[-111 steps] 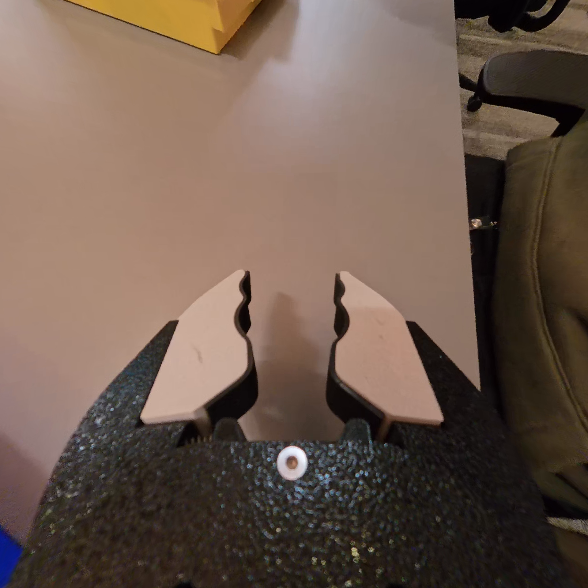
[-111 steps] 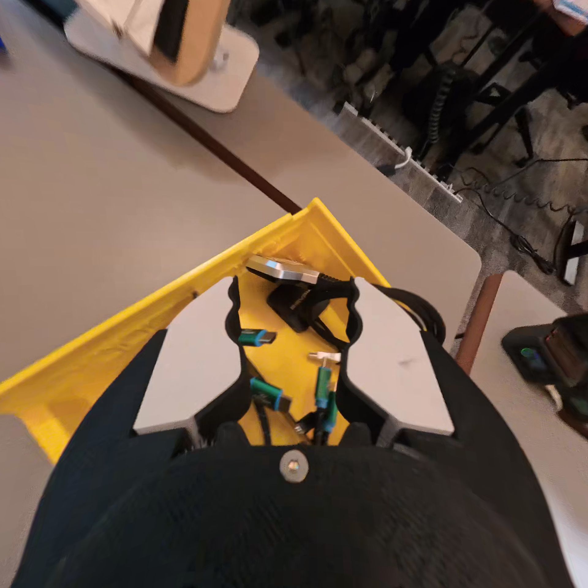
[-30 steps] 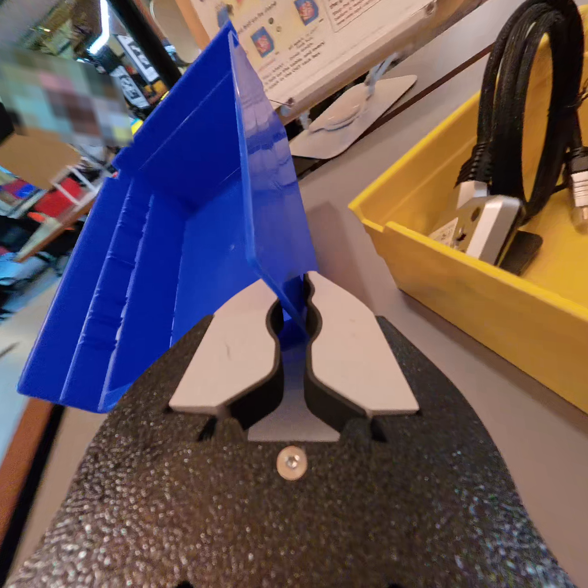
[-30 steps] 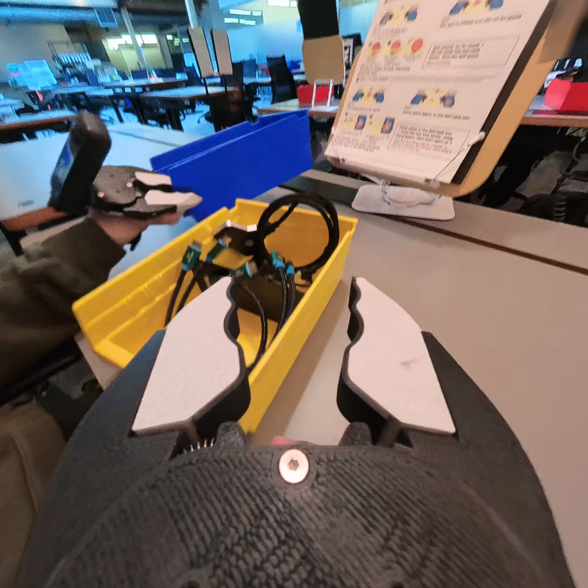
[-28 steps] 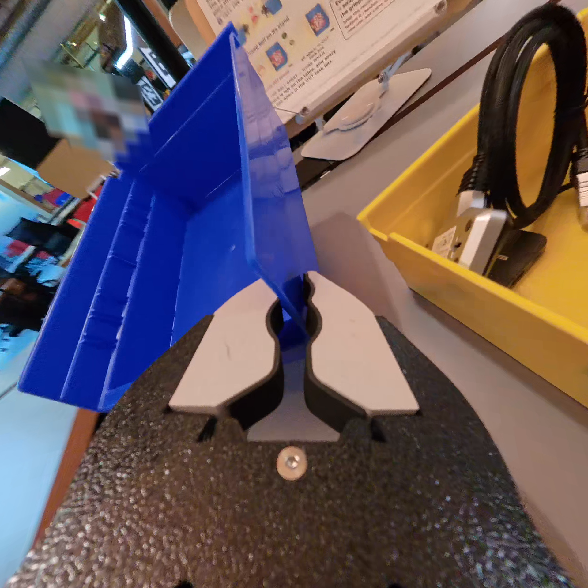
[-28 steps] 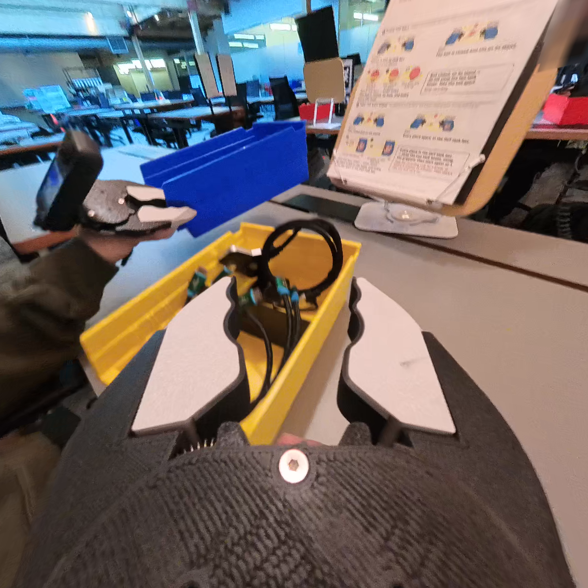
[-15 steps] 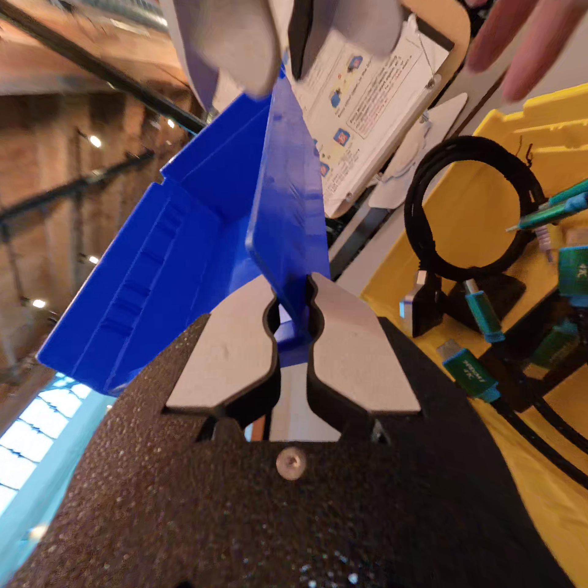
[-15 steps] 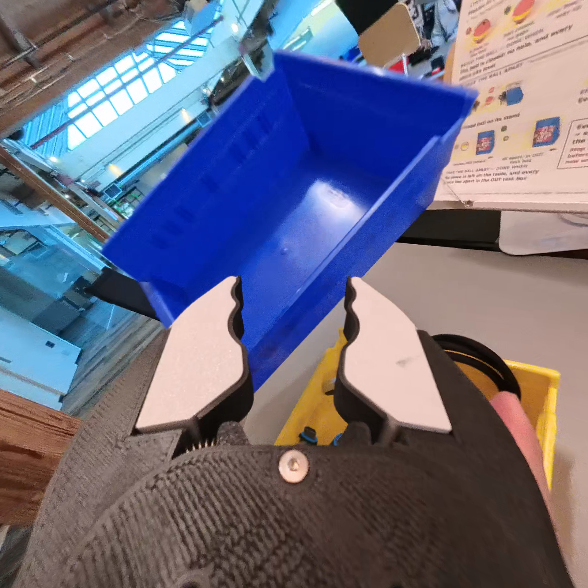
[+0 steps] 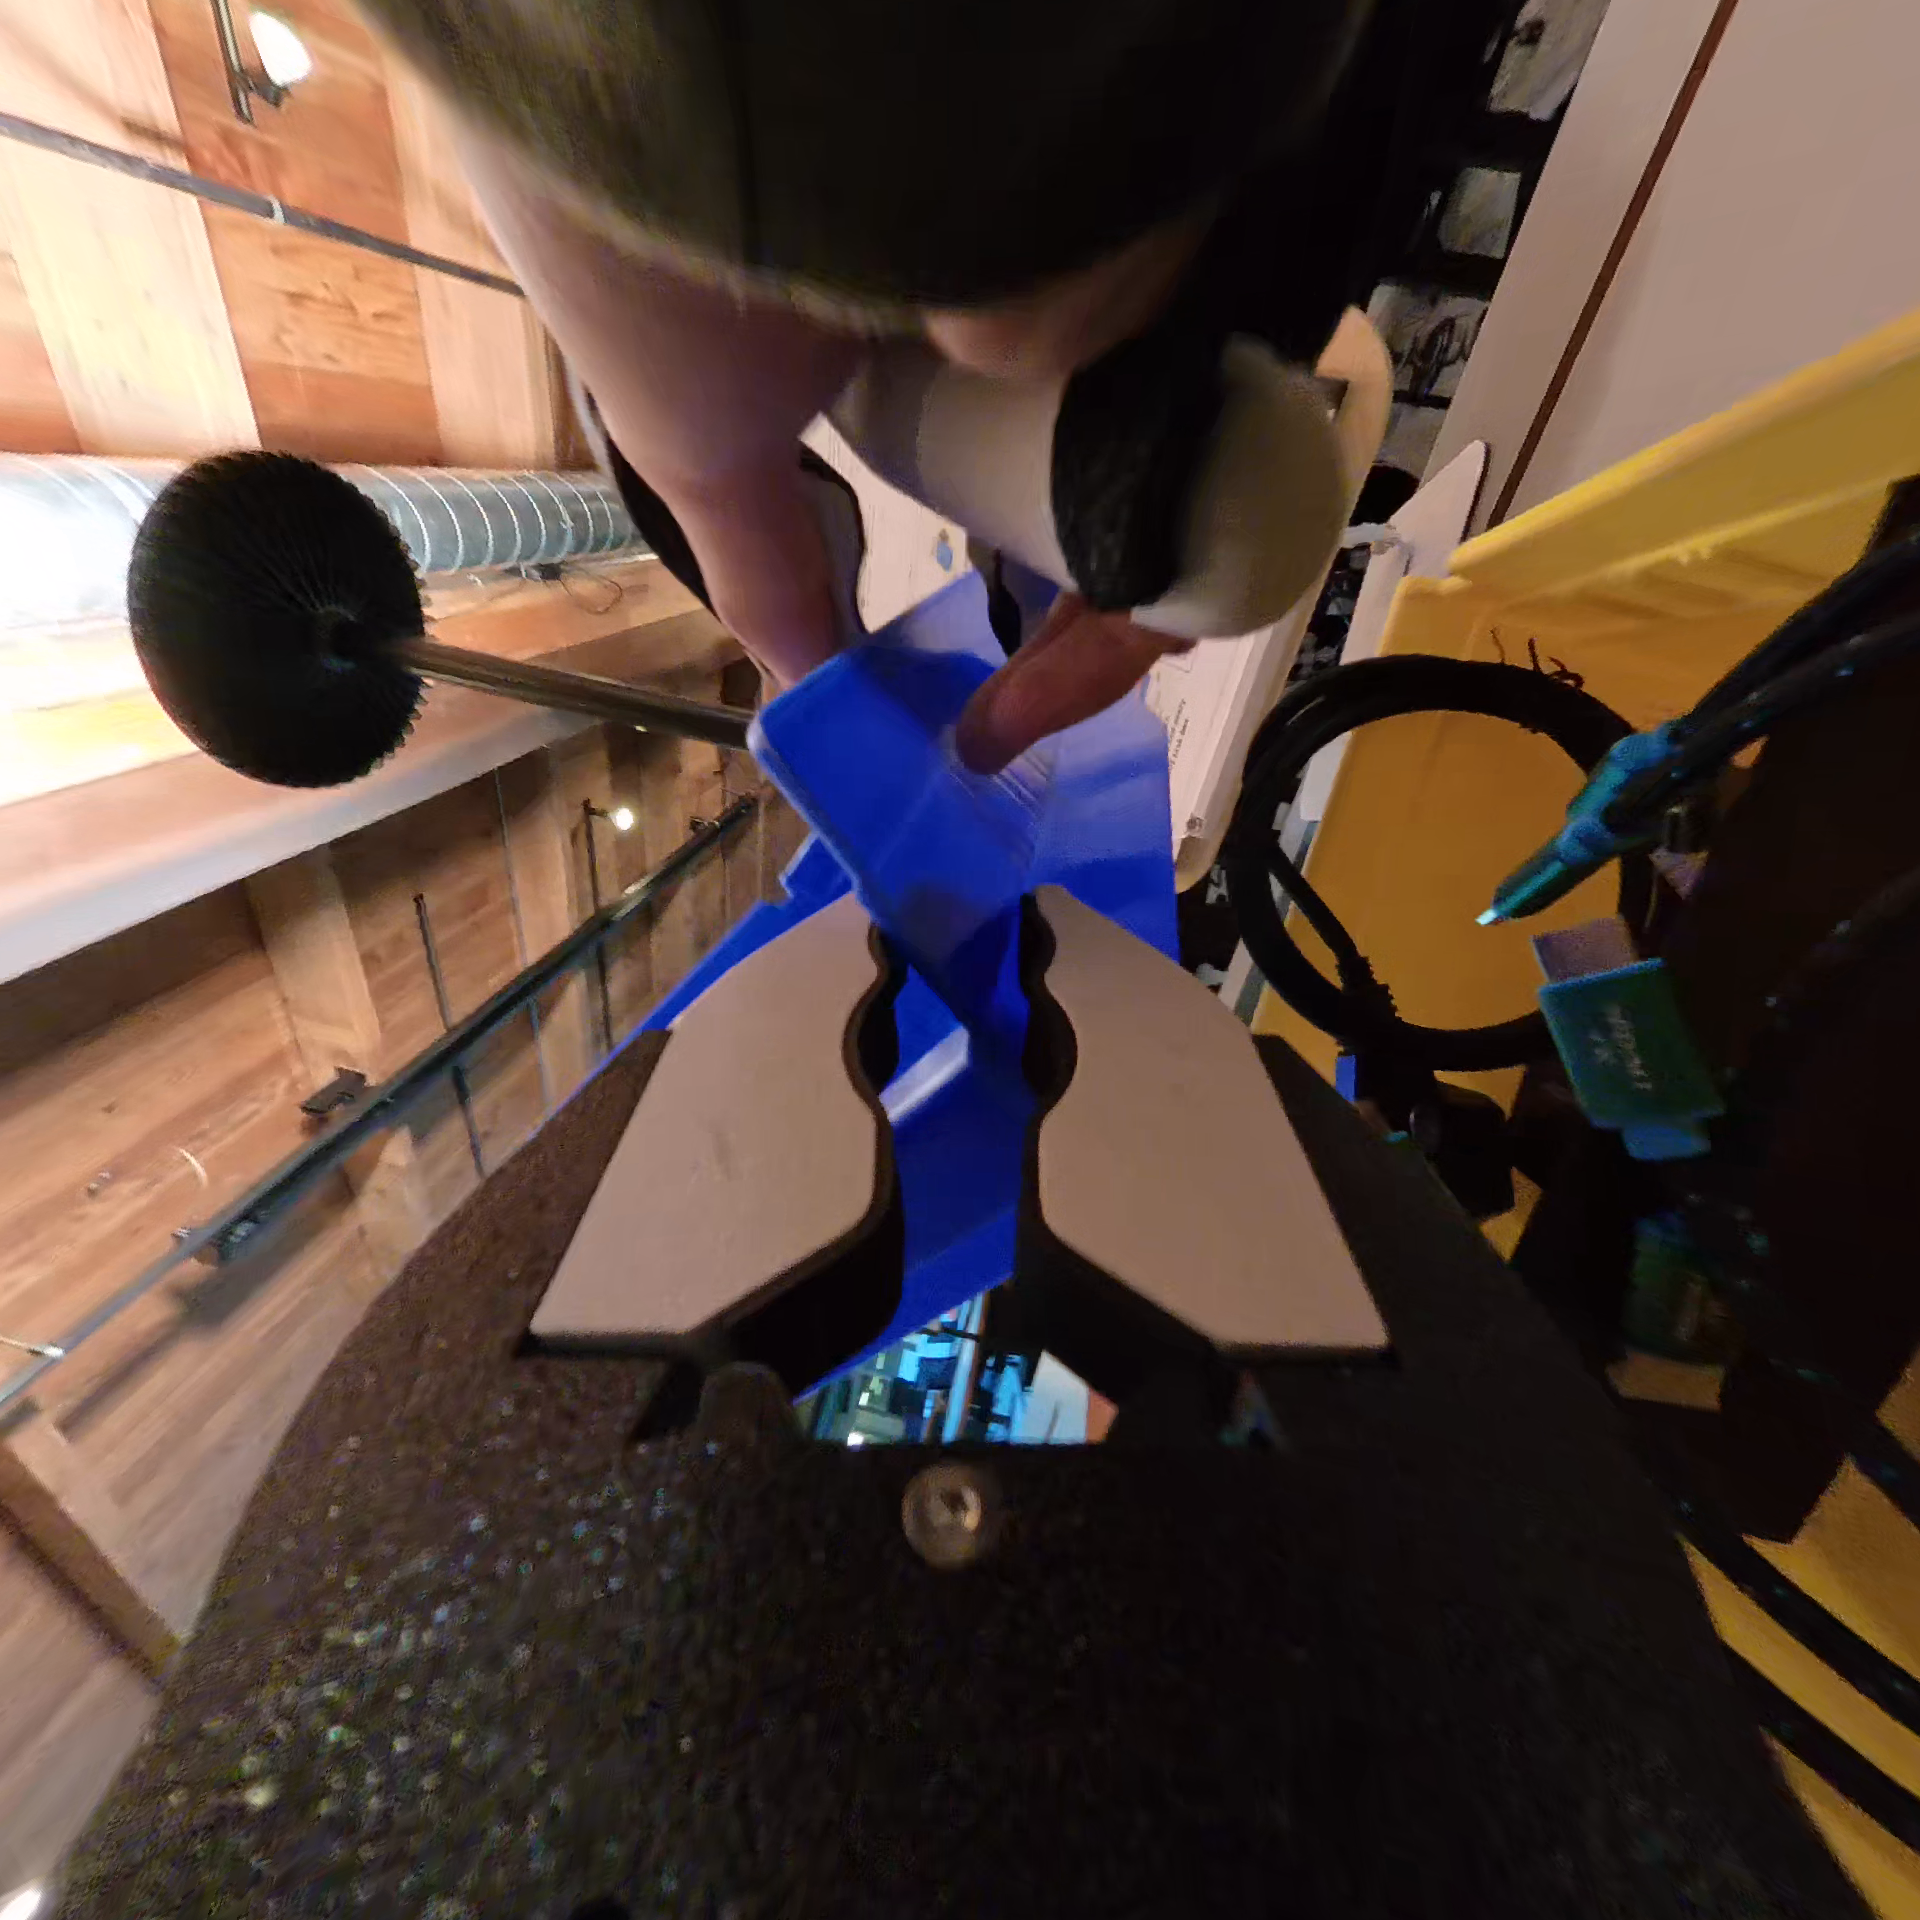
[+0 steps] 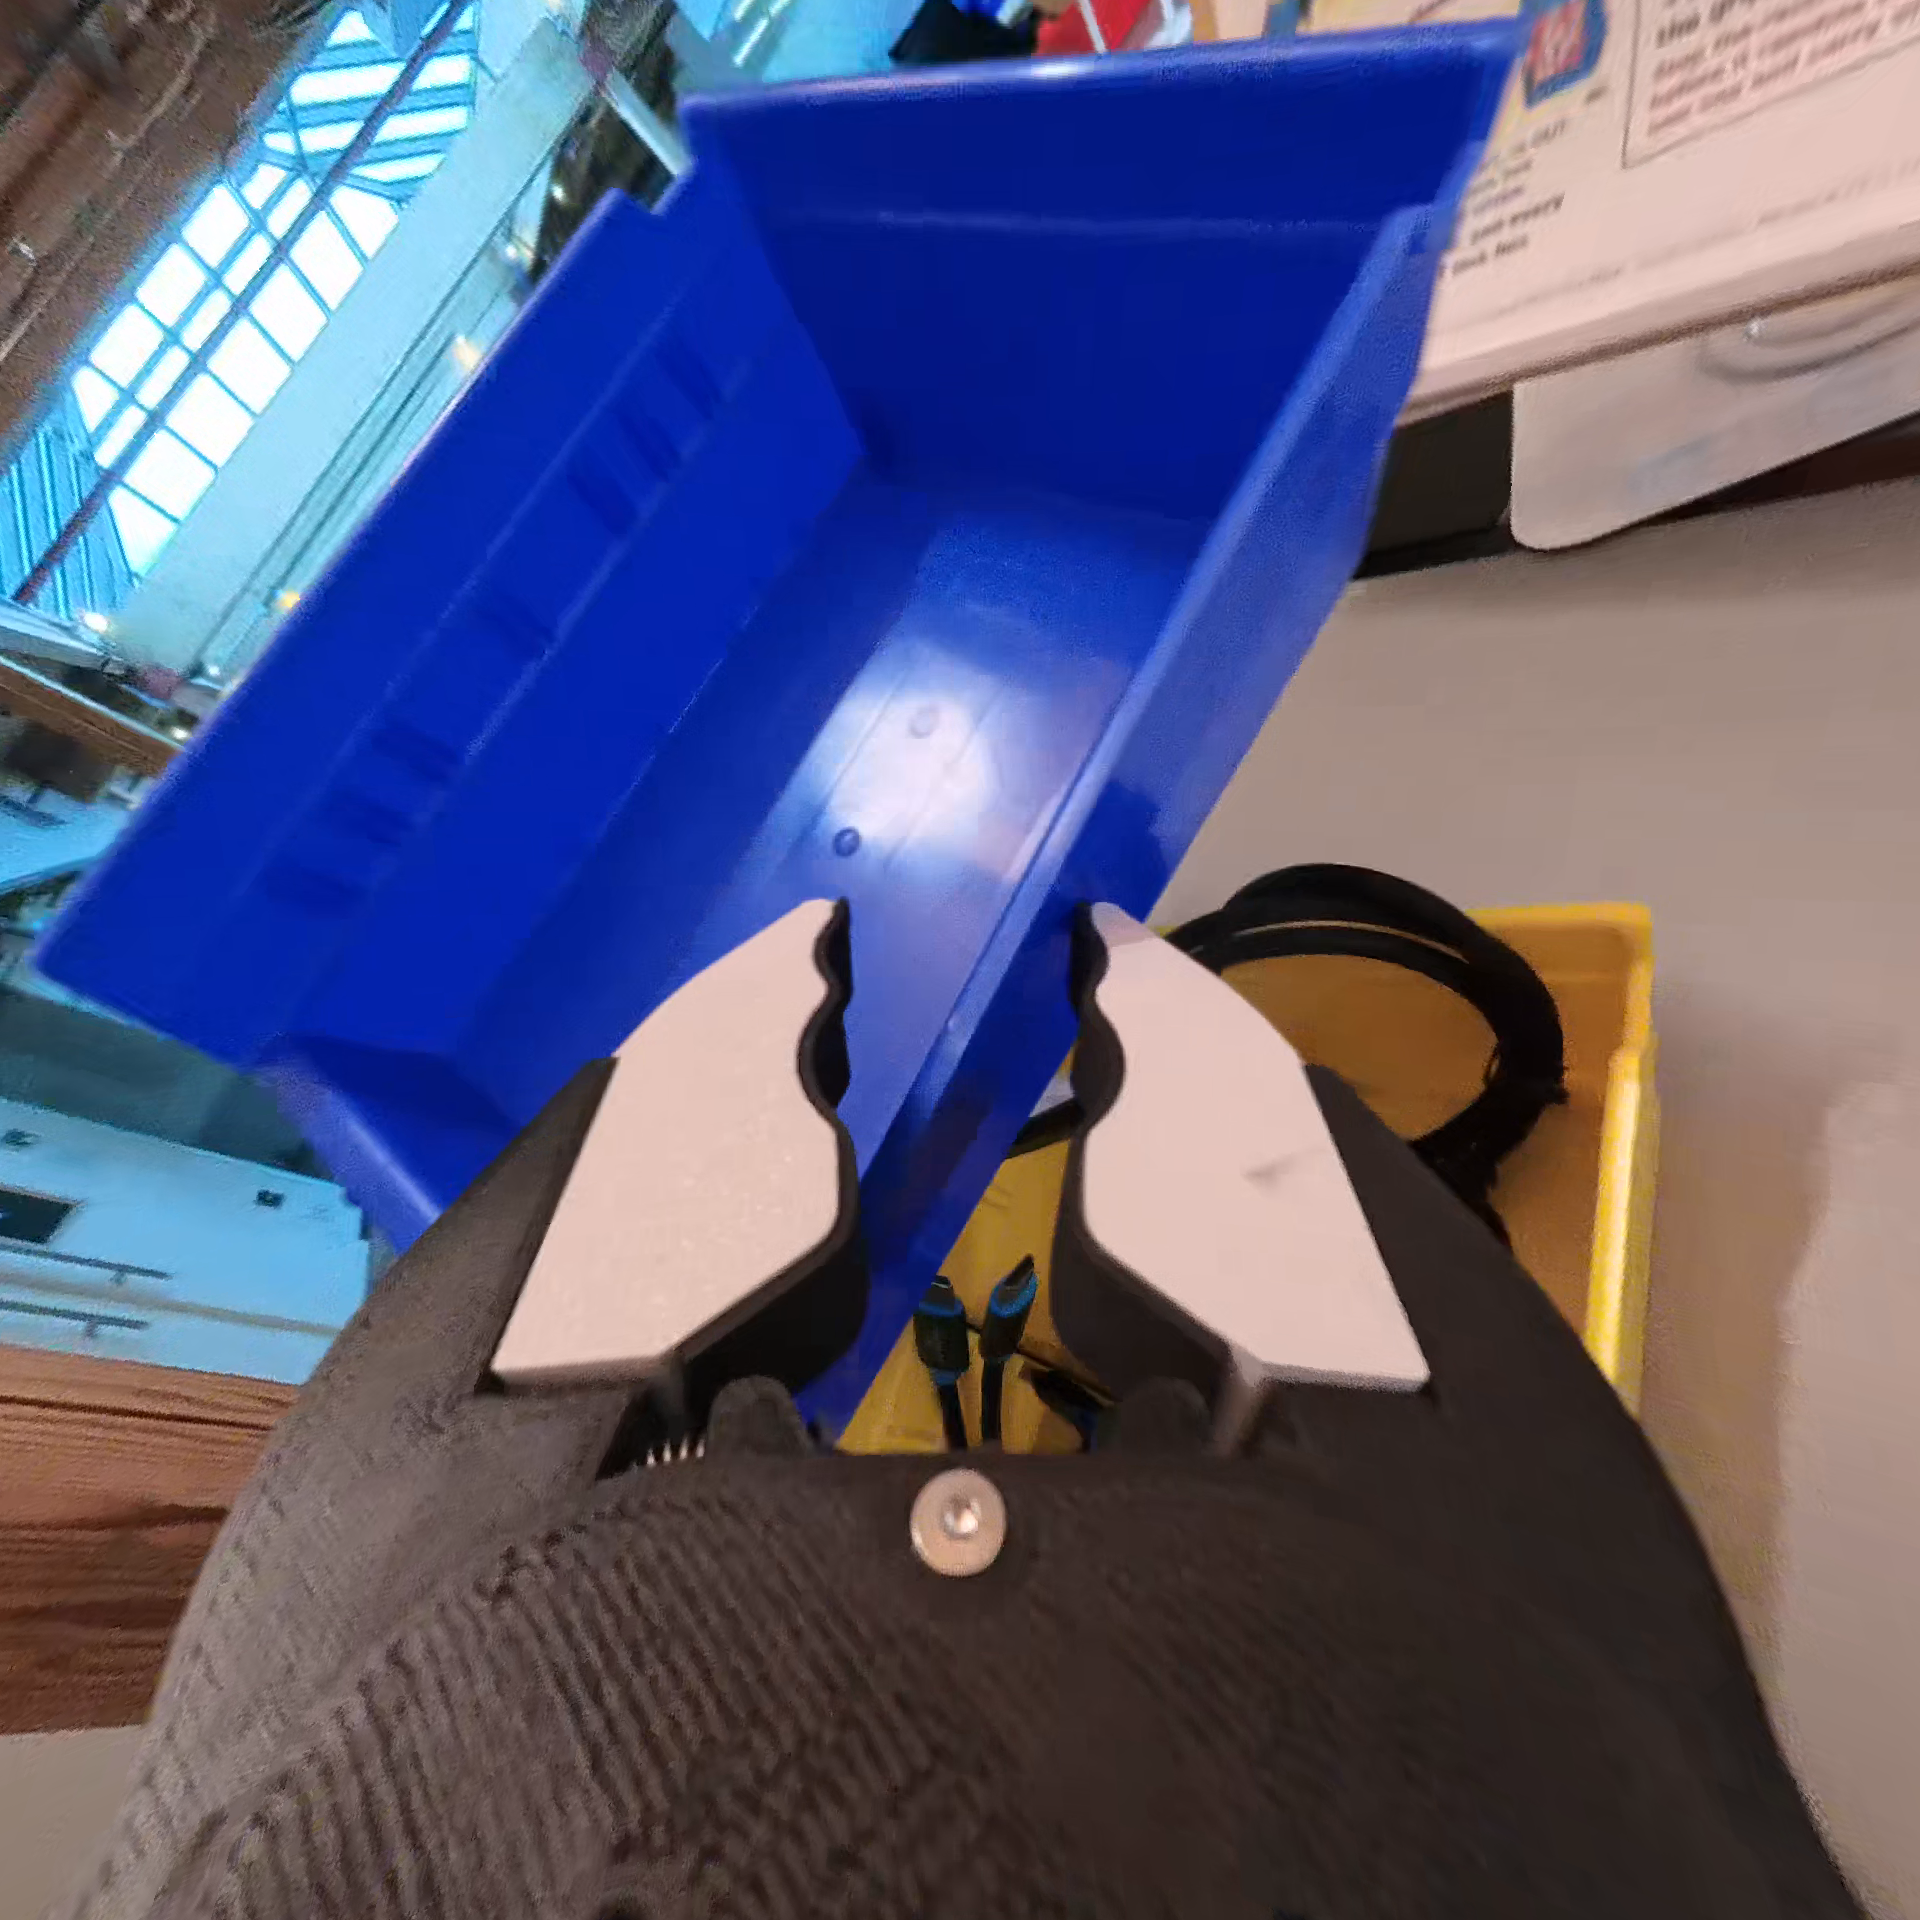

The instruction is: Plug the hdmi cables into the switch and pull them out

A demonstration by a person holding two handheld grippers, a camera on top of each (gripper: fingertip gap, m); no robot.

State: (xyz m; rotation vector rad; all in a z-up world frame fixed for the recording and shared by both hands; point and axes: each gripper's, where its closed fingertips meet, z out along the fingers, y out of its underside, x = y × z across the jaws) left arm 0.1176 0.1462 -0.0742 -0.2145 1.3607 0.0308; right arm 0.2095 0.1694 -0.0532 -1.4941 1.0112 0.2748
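Note:
My left gripper [image 9: 956, 914] is shut on the rim of an empty blue bin [image 9: 904, 831] and holds it tilted in the air above the yellow bin [image 9: 1558, 582]. My right gripper [image 10: 961, 925] is open, its jaws narrowed, with the blue bin's [image 10: 1039, 260] side wall between them. It also shows in the left wrist view [image 9: 1132, 488], where a finger of the hand holding it [image 9: 1018, 686] rests on the bin. The yellow bin [image 10: 1626, 1143] holds a black coiled cable [image 10: 1455, 987] and green and blue cable plugs [image 9: 1621, 1039] [image 10: 940, 1309]. I cannot make out the switch.
An instruction board on a white stand [image 10: 1714, 156] stands behind the bins on the grey table [image 10: 1558, 727]. The left wrist view points up at wooden ceiling beams and a duct [image 9: 468, 520].
The blue bin, taken by my left gripper, has been lifted and tipped over the yellow bin. My right gripper has come up to it and its jaws have narrowed around the side wall.

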